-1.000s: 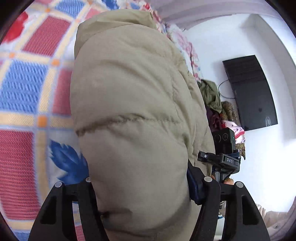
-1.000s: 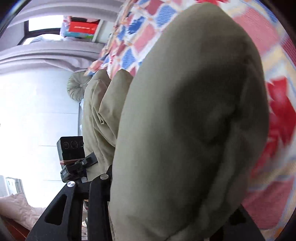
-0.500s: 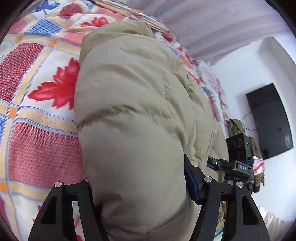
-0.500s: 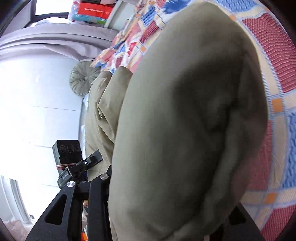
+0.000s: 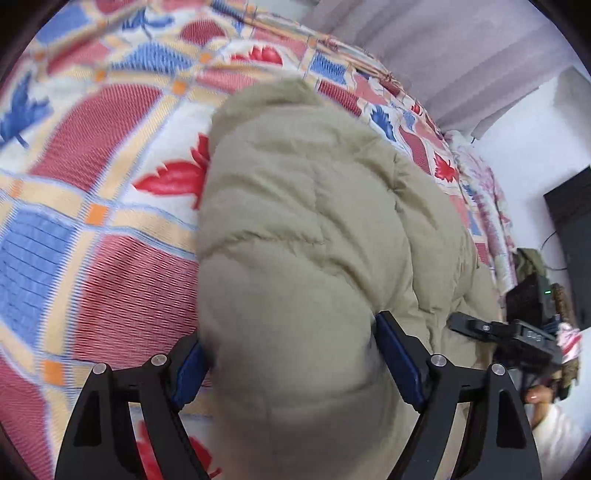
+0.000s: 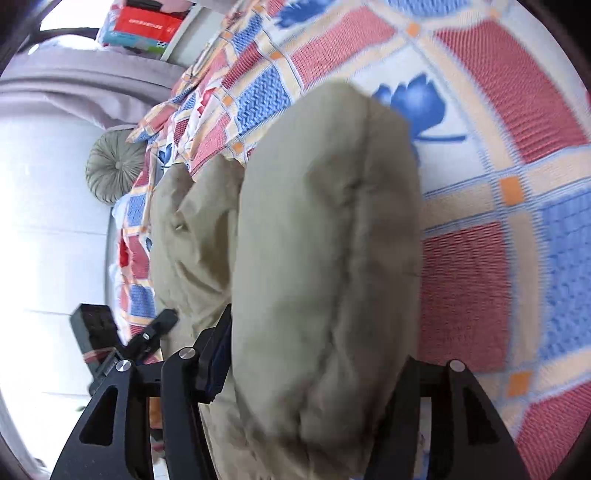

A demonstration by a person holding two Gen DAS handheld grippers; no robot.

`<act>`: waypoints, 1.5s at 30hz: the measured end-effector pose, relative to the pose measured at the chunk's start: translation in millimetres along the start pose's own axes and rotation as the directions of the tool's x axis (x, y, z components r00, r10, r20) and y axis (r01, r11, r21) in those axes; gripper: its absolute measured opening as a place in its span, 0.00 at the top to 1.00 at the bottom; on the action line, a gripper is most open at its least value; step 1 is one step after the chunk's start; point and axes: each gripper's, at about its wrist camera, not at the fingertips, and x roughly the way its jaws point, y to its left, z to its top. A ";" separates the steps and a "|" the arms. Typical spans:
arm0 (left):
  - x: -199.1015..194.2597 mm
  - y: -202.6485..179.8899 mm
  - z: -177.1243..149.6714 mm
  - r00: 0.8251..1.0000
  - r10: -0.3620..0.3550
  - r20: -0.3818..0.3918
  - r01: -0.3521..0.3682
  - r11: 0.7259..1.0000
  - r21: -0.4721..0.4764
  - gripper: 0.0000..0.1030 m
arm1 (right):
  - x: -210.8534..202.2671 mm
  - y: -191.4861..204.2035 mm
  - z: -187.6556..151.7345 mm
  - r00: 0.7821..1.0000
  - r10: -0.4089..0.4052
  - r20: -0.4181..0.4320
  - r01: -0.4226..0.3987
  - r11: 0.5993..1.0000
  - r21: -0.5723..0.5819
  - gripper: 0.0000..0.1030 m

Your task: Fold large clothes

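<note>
A beige puffer jacket lies in a thick bundle over the patchwork bedspread. My left gripper is shut on one padded end of it, the blue pads pressing into the fabric on both sides. In the right wrist view the same jacket bulges between the fingers of my right gripper, which is shut on another padded end. Each gripper shows in the other's view: the right one at the jacket's far side, the left one at the lower left.
The red, blue and cream bedspread spreads under and beyond the jacket. A round grey cushion sits by the bed's edge, boxes on a sill. A black screen hangs on the white wall, beside piled clothes and a grey curtain.
Both grippers have swung with the jacket towards the bedspread. The jacket fills less of each view and more of the bedspread shows around it. Both grips have held.
</note>
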 end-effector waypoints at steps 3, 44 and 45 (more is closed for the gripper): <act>-25.2 -7.4 4.3 0.996 0.061 0.067 -0.065 0.996 0.062 0.17 | -34.5 13.1 -16.9 0.986 -0.138 0.089 0.143 0.989 -0.044 0.42; -46.8 -59.7 -95.6 0.956 0.292 -0.005 -0.288 0.945 0.156 0.17 | -44.9 -50.7 -129.3 0.959 -0.284 0.011 0.284 0.955 -0.079 0.99; -44.3 -53.6 -99.9 0.959 0.284 -0.023 -0.278 0.950 0.139 0.17 | -51.8 -47.1 -133.2 0.958 -0.285 0.010 0.285 0.955 -0.083 0.96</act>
